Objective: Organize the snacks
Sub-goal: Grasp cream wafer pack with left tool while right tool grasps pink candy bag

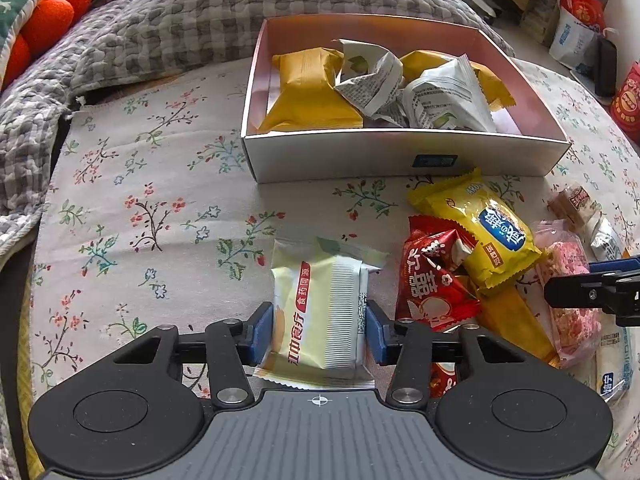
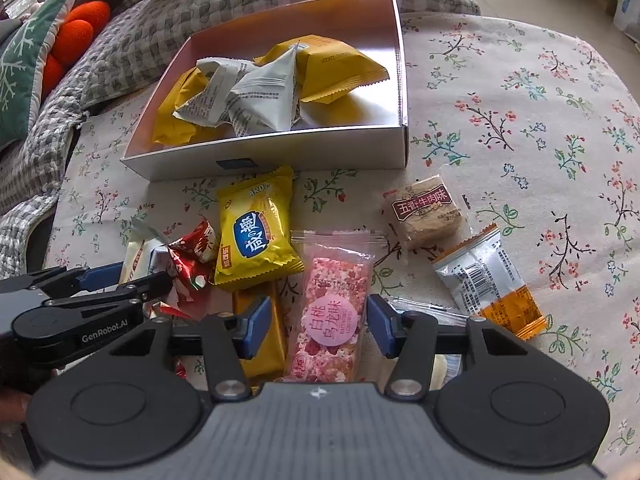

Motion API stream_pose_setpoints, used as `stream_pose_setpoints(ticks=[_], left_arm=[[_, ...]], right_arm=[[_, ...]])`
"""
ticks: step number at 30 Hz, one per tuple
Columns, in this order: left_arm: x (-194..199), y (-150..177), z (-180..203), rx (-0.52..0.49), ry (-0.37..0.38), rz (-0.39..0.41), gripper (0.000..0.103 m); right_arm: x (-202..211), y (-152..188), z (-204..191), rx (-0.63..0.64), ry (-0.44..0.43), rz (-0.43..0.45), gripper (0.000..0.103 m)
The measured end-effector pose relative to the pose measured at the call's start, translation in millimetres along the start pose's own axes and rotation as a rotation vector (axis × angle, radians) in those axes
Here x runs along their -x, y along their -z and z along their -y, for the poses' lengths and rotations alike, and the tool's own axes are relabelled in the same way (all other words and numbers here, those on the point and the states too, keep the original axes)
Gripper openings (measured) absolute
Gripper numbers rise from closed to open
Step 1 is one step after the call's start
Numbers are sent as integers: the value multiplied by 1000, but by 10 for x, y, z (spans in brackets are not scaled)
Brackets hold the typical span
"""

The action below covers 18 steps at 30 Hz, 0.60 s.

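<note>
My left gripper (image 1: 319, 330) has its blue pads against both sides of a pale yellow and white snack packet (image 1: 320, 304) lying on the floral cloth. My right gripper (image 2: 316, 326) is open around a pink nougat bar (image 2: 330, 312), with a gap on each side. An open box (image 1: 400, 154) behind holds several yellow and white packets. Loose snacks lie in front of it: a yellow packet (image 2: 256, 232), a red packet (image 1: 434, 276), a brown bar (image 2: 426, 210) and a silver-orange packet (image 2: 488, 280). The left gripper also shows in the right wrist view (image 2: 120, 278).
The floral cloth (image 1: 140, 200) covers a round surface. A grey checked quilt (image 1: 160, 28) lies behind the box. Orange cushions (image 1: 52, 16) sit at the far left. Bags and packages (image 1: 580, 28) stand at the far right.
</note>
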State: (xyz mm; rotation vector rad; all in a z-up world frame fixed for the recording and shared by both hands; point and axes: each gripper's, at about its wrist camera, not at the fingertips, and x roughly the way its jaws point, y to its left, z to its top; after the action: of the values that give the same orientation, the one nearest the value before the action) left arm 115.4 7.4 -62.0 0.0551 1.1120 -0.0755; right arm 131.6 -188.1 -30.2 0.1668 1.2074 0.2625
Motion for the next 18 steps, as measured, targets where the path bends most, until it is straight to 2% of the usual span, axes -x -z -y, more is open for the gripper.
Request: stream_pose_setpoints(ticks=[9,18], left_arm=[[32,-6,-16,20,-8,14,45],[164,-40,-32,39,11,55,45]], right_arm=[[-15,-9,-3,8,28,0,30],[69,-24,40,-8,25,23,29]])
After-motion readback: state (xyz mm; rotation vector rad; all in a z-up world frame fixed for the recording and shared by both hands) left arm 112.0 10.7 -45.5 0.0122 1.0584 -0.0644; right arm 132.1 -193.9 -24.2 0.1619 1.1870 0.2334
